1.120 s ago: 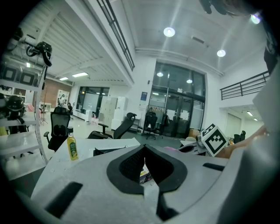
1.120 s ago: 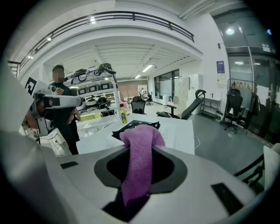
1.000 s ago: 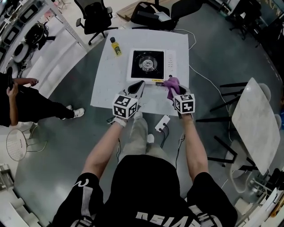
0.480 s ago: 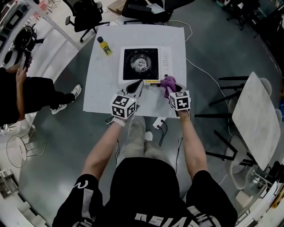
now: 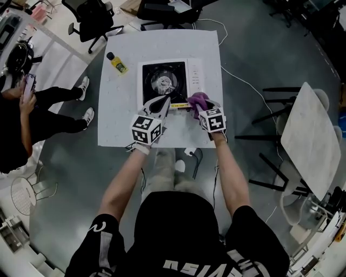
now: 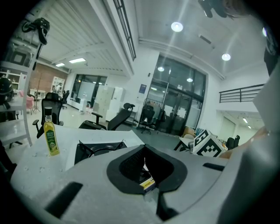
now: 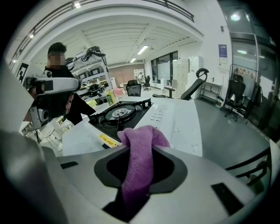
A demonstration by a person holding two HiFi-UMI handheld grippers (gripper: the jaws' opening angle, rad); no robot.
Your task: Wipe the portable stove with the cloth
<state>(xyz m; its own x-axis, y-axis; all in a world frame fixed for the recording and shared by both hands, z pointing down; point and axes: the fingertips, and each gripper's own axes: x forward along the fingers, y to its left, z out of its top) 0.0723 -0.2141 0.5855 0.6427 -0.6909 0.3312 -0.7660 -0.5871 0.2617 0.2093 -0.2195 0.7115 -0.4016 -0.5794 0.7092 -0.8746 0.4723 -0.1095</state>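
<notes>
The portable stove [image 5: 165,81] with its black burner sits on the white table [image 5: 124,119]; it also shows in the left gripper view [image 6: 98,148] and the right gripper view [image 7: 120,111]. My right gripper [image 5: 195,105] is shut on the purple cloth [image 5: 198,98], which hangs over the stove's near right corner. In the right gripper view the cloth [image 7: 139,157] fills the gap of the right gripper [image 7: 140,133]. My left gripper [image 5: 166,100] [image 6: 144,146] points at the stove's near edge, its jaws together with nothing between them.
A yellow oil bottle [image 5: 117,63] [image 6: 51,135] stands on the table left of the stove. A person in black [image 5: 21,113] stands at the left. Office chairs [image 5: 89,16] stand behind the table. A power strip [image 5: 189,153] lies on the floor, and another white table [image 5: 308,140] stands at the right.
Both grippers have moved forward and down toward the stove. The cloth now reaches the stove's near right corner. The person at the left has shifted.
</notes>
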